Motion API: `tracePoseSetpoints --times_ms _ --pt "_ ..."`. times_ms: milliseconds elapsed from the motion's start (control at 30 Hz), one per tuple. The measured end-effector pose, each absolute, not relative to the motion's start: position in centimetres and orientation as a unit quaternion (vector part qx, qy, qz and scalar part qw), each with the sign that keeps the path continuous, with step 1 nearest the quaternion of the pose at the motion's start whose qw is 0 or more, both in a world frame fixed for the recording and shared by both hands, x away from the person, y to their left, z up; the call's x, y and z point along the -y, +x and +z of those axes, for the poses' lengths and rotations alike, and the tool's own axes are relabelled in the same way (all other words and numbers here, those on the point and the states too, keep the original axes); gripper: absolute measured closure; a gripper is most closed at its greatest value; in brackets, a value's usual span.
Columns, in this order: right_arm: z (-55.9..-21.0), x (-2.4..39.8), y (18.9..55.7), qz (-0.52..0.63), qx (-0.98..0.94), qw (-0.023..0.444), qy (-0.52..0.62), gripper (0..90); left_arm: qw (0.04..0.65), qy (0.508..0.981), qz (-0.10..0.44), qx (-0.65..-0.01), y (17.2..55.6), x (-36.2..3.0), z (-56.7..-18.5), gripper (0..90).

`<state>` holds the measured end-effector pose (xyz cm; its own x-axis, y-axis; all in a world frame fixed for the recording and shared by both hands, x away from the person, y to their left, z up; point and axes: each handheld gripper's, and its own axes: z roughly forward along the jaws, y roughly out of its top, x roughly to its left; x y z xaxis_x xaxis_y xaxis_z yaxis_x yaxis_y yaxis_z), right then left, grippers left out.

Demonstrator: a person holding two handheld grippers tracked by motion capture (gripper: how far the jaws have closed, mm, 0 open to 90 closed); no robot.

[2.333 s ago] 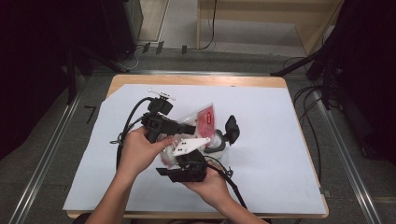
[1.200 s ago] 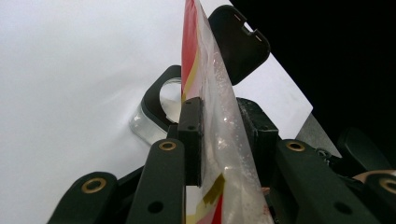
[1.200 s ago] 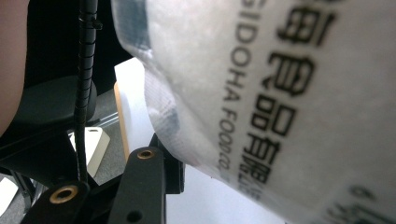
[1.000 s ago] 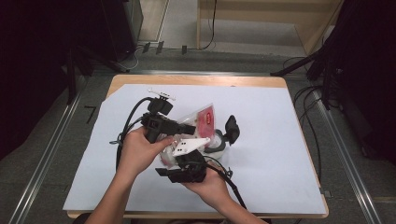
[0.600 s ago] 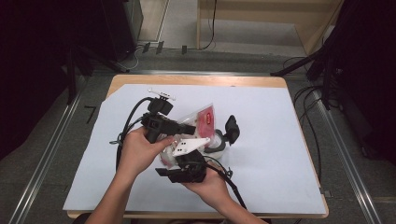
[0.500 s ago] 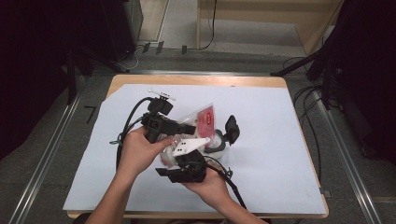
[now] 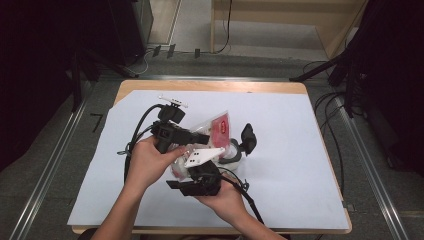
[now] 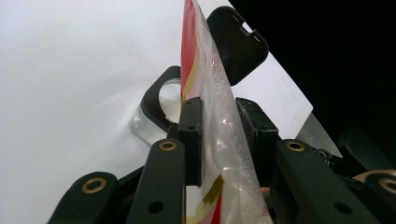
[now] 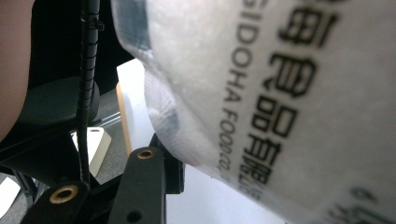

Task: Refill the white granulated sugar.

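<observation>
My left claw (image 8: 219, 140) is pinching the upper edge of a clear bag (image 8: 219, 116) with a red label, both pads flat against the film. The bag hangs over the middle of the white sheet (image 7: 300, 165), just above a small glass jar (image 8: 161, 105) whose black lid (image 8: 238, 42) stands flipped open. My right claw (image 7: 197, 182) sits low and close under the bag (image 9: 280, 93); one jaw shows beside the printed film, but I cannot tell whether it is gripping — the bag hides the rest. I judge the step to be pouring into the jar. To do it well I should keep the pinch firm, line the bag's mouth over the jar opening, and tilt slowly — the grains could spill.
</observation>
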<state>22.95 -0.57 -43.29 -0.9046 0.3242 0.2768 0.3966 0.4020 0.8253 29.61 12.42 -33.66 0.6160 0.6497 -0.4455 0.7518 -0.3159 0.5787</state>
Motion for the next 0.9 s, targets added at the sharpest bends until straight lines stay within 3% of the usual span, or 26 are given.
tracePoseSetpoints --times_ms 900 --pt "-43.24 0.58 22.94 -0.502 0.837 0.039 -0.215 63.1 0.393 0.809 -0.064 -0.433 29.54 -12.35 -33.61 73.3"
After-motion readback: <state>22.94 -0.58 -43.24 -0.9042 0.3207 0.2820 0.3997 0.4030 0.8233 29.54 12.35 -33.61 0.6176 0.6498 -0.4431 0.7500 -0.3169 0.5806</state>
